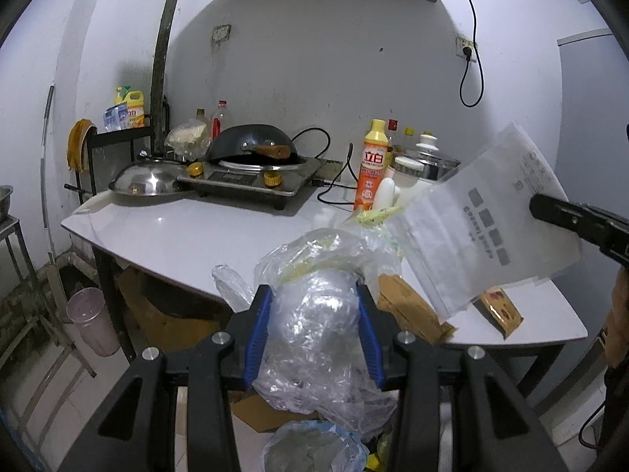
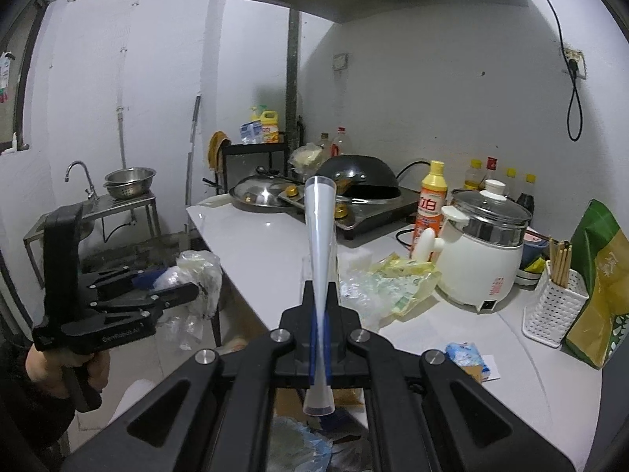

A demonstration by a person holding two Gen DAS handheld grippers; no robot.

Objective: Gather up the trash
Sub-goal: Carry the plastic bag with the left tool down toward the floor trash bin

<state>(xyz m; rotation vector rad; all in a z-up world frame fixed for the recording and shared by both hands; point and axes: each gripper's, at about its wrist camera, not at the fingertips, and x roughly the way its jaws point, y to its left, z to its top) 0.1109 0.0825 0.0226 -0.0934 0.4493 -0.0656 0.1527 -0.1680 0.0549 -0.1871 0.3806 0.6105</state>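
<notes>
My left gripper [image 1: 314, 299] is shut on a crumpled clear plastic bag [image 1: 314, 314] and holds it in the air off the white counter's [image 1: 188, 232] near edge. The same gripper [image 2: 173, 287] and bag [image 2: 196, 271] show at the left of the right wrist view. My right gripper [image 2: 321, 299] is shut on a flat translucent zip bag [image 2: 320, 236], seen edge-on. That zip bag [image 1: 483, 224] hangs at the right of the left wrist view, held by the right gripper [image 1: 550, 208]. Yellow-clear plastic wrappers [image 2: 393, 279] lie on the counter. A brown packet [image 1: 409, 306] and a red-gold packet [image 1: 499, 306] lie near the edge.
A wok [image 1: 251, 145] sits on an induction cooker [image 1: 251, 181], with a steel lid [image 1: 145, 181], an orange detergent bottle [image 2: 430, 204], a white rice cooker [image 2: 483, 251], a chopstick holder [image 2: 554, 303] and a green bag [image 2: 597, 287]. A pink bin [image 1: 92, 320] stands on the floor. A sink [image 2: 118, 200] is at left.
</notes>
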